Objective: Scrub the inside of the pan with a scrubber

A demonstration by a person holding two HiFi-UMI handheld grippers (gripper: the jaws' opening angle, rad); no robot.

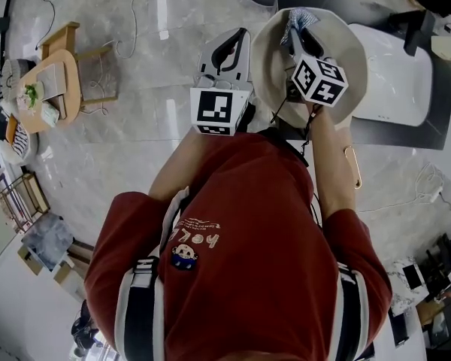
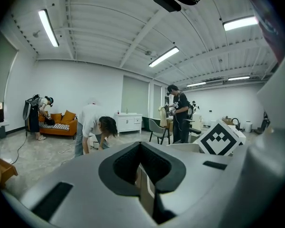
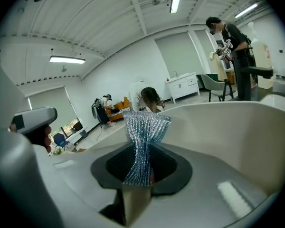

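Item: pan (image 1: pixel 267 60), cream, interior facing up. Its support is hidden behind the person's body.

Right hand-held gripper (image 1: pixel 295 40) – jaws clamped on a silver mesh scrubber (image 3: pixel 142 136), which stands inside the pan close to the far wall. Contact with the surface cannot be confirmed.

Left hand-held gripper (image 1: pixel 231 50) – jaws together with nothing between them, just beside the pan's rim.

Status: the scrubber is in hand and in place, so scrubbing is judged barely begun or mid-course. No soil is visible, so the portion left cannot be gauged.

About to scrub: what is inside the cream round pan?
Inside the cream round pan is the right gripper, shut on a silvery mesh scrubber. The gripper hides the pan bottom beneath it.
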